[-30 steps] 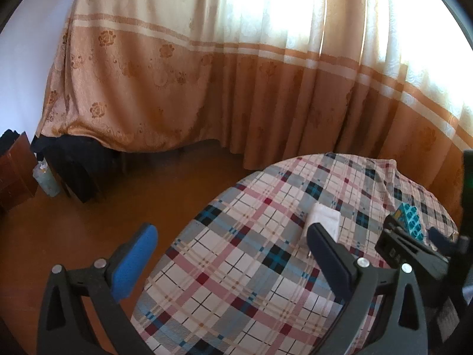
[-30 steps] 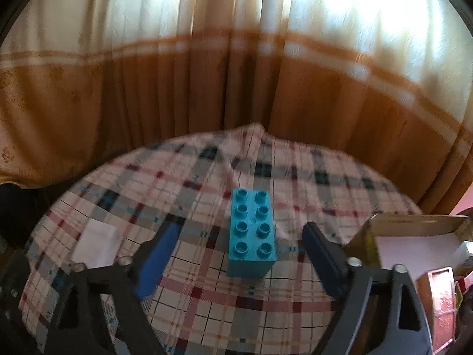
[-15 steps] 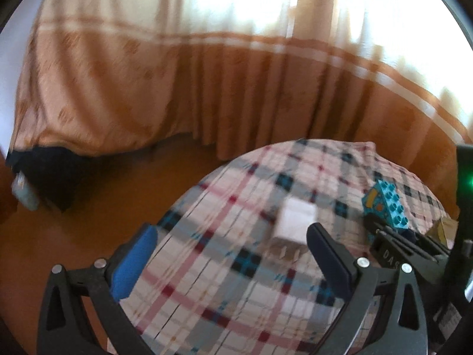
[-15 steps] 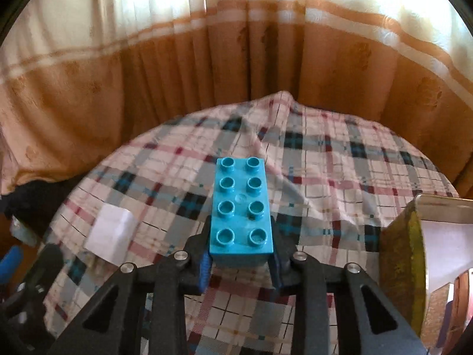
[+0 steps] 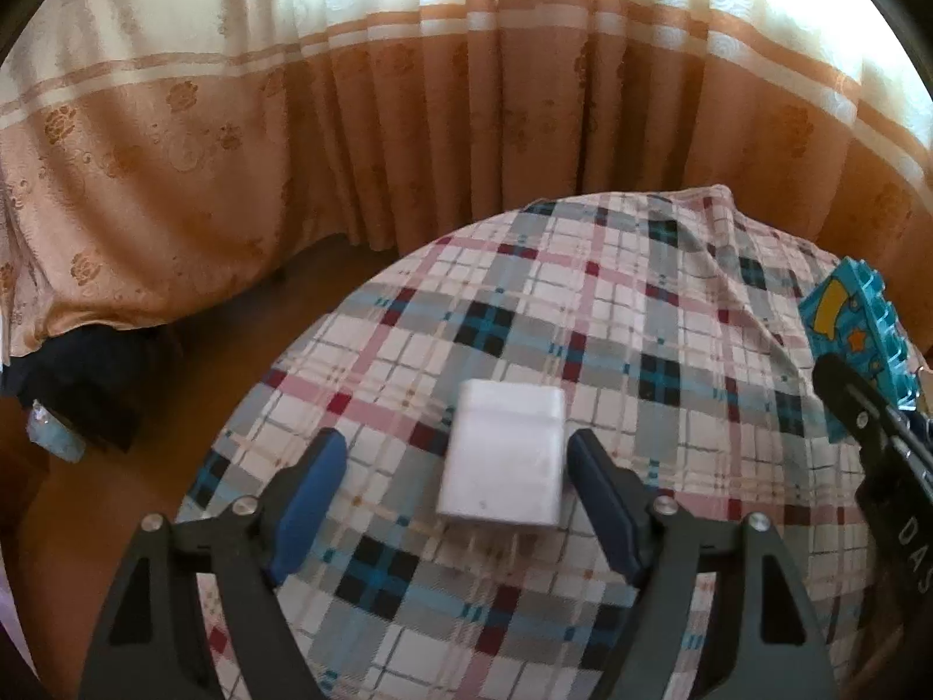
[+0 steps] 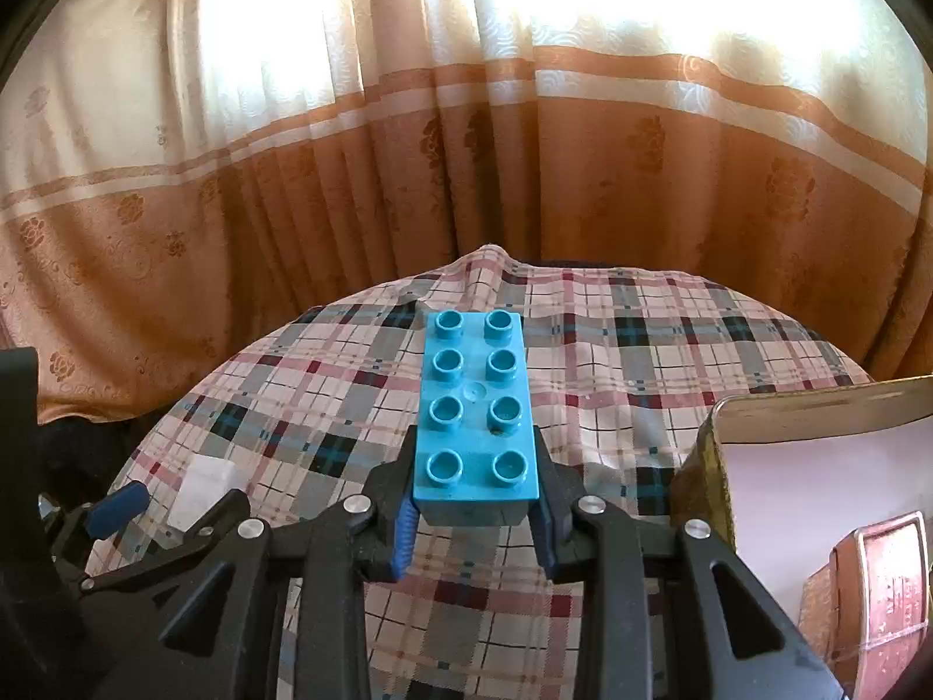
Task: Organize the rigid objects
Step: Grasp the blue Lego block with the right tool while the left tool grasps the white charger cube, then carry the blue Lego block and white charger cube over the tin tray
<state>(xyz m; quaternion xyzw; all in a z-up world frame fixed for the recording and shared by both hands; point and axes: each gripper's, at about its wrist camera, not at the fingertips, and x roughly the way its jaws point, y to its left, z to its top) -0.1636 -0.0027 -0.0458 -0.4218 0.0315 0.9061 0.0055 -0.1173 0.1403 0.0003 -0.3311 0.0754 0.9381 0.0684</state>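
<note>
The right gripper [image 6: 475, 516] clamps the blue brick [image 6: 475, 426] above the plaid-covered counter [image 5: 641, 303], while the left gripper's [image 5: 455, 496] fingers close around the white, possibly plug-like, block [image 5: 504, 455] lying there.

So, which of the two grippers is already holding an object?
The right gripper: it grips the blue brick. The left gripper is closing around the white charger, not touching.

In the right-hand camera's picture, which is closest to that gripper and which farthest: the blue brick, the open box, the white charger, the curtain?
1. Blue brick: clamped in the right gripper itself.
2. Open box: just to its right.
3. White charger: off to the left on the plaid cloth, between the left gripper's closing fingers.
4. Curtain: behind the table, farthest.
</note>
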